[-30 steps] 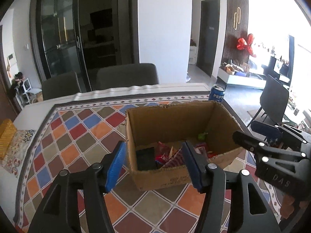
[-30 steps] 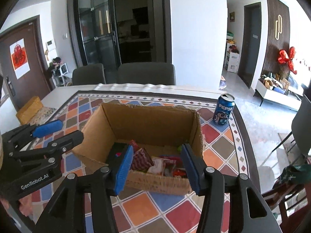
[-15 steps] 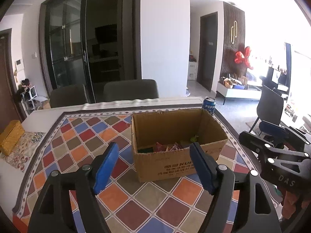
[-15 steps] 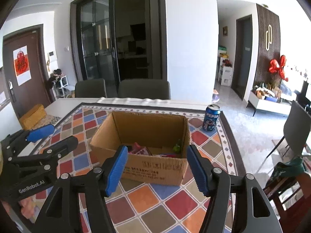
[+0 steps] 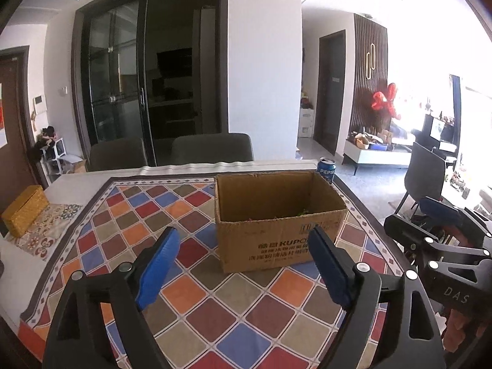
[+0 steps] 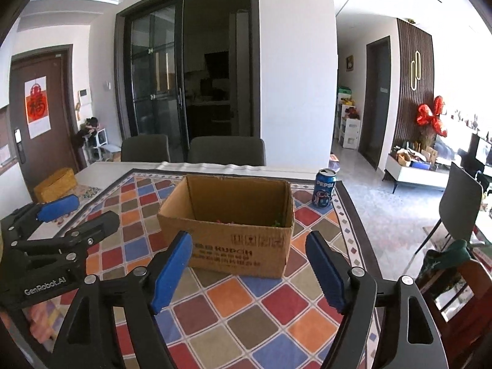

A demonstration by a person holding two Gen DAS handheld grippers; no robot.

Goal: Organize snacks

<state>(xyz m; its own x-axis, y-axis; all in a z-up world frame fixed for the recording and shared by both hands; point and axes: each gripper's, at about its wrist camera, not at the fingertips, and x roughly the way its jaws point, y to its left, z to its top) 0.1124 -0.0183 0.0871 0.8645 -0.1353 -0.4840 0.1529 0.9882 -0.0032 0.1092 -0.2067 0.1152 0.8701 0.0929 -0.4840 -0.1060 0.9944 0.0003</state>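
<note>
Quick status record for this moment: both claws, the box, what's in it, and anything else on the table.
left claw: open, empty, short of the box
right claw: open, empty, short of the box
cardboard box: upright on the patterned tablecloth, top open
box contents: only slivers of red and green show over the rim
Pepsi can: upright, behind the box's right corner, apart from it
woven yellow box: table's far left edge

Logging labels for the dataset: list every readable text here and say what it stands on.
"PEPSI": blue can.
"KUPO", partly hidden: cardboard box; its Chinese lines are too blurred.
"DAS": right gripper body.
"GenRobot.AI": left gripper body.
"福": red door poster.
</note>
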